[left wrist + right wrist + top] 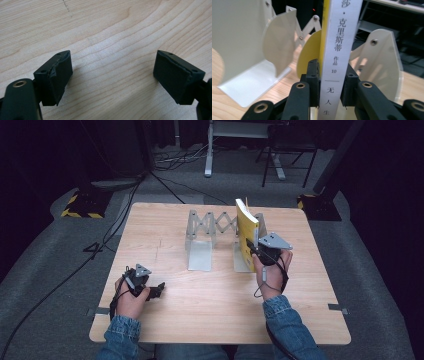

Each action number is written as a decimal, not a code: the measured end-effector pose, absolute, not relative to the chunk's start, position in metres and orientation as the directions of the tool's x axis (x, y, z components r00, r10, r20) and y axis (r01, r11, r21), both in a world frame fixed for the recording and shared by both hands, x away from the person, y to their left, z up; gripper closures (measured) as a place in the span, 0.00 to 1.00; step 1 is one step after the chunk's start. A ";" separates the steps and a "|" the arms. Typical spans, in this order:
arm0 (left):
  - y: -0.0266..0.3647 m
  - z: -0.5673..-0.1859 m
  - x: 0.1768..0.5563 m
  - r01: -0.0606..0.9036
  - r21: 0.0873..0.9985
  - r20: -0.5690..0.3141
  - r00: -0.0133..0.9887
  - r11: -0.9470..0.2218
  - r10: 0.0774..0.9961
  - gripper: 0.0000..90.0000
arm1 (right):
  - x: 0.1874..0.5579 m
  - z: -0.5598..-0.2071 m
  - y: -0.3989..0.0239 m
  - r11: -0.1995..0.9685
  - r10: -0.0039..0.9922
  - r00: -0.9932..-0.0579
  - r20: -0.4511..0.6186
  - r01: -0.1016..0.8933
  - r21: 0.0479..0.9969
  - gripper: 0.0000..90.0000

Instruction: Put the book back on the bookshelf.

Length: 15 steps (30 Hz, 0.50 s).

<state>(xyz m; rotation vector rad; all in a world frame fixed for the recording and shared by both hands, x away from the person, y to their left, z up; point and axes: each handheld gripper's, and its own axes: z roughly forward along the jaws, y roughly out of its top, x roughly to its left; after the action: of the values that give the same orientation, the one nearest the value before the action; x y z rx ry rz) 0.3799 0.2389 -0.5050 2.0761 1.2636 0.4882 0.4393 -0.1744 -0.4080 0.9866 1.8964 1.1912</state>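
I am pinching the spine of a yellow book (339,57) between the fingers of my right gripper (331,85), holding it upright at the right end of the folding bookstand (212,227) on the desk (210,295). It is standing between the stand's right-hand plates, so I am judging the placing nearly done, with only letting go and backing out left. My left gripper (112,75) is resting low over bare desk, its fingers spread wide on nothing

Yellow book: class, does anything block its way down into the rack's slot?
Nothing visible does. The right gripper holds the yellow book upright by its spine, between two plates of the expanding rack.
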 end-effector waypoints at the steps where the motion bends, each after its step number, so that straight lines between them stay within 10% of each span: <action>1: 0.239 -0.505 0.380 0.643 0.695 -0.019 0.465 -0.323 0.885 0.18 | 0.439 -0.408 -0.174 0.296 0.863 -0.481 -0.152 0.241 0.924 0.81; 15: 0.238 -0.505 0.380 0.644 0.695 -0.022 0.462 -0.319 0.887 0.18 | 0.440 -0.411 -0.157 0.258 0.856 -0.508 -0.092 0.267 0.928 0.76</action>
<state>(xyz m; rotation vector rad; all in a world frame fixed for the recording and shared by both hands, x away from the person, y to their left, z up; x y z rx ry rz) 0.3796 0.2380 -0.5051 2.0716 1.2687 0.4874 0.4395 -0.1575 -0.4108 1.0160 1.9237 1.2448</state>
